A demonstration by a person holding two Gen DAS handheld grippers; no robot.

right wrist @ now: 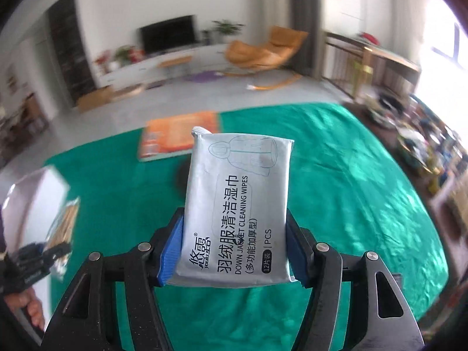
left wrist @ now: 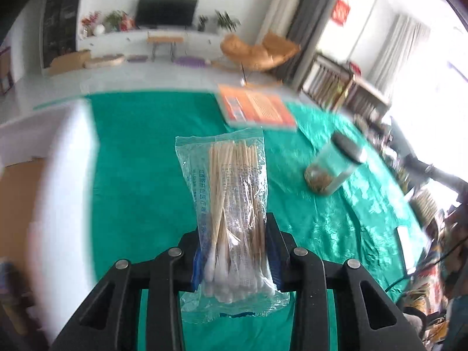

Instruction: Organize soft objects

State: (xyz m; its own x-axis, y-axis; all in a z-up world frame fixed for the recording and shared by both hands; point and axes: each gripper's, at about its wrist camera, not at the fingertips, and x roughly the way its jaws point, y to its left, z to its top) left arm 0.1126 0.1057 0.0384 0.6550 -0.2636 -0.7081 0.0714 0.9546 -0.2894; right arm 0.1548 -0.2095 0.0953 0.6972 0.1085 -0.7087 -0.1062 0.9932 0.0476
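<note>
Left wrist view. The left gripper (left wrist: pixel 235 259) pinches a clear bag of cotton swabs (left wrist: pixel 231 213) between its blue pads (left wrist: pixel 196 269); the bag stands upright, cotton tips down at the pads, wooden sticks pointing away. It is held above a green tablecloth (left wrist: pixel 152 161). Ahead and to the right of the gripper a glass jar (left wrist: pixel 333 169) with a dark lid stands on the cloth; farther ahead lies an orange book (left wrist: pixel 257 108). To the left is a white container (left wrist: pixel 58 152), blurred.

Right wrist view. The right gripper (right wrist: pixel 234 248) clamps a white pack of cleaning wipes (right wrist: pixel 237 210) by its lower sides, label facing the camera, above the same cloth. The orange book lies ahead, slightly left. Far left, the left gripper with its swab bag shows beside the white container.
</note>
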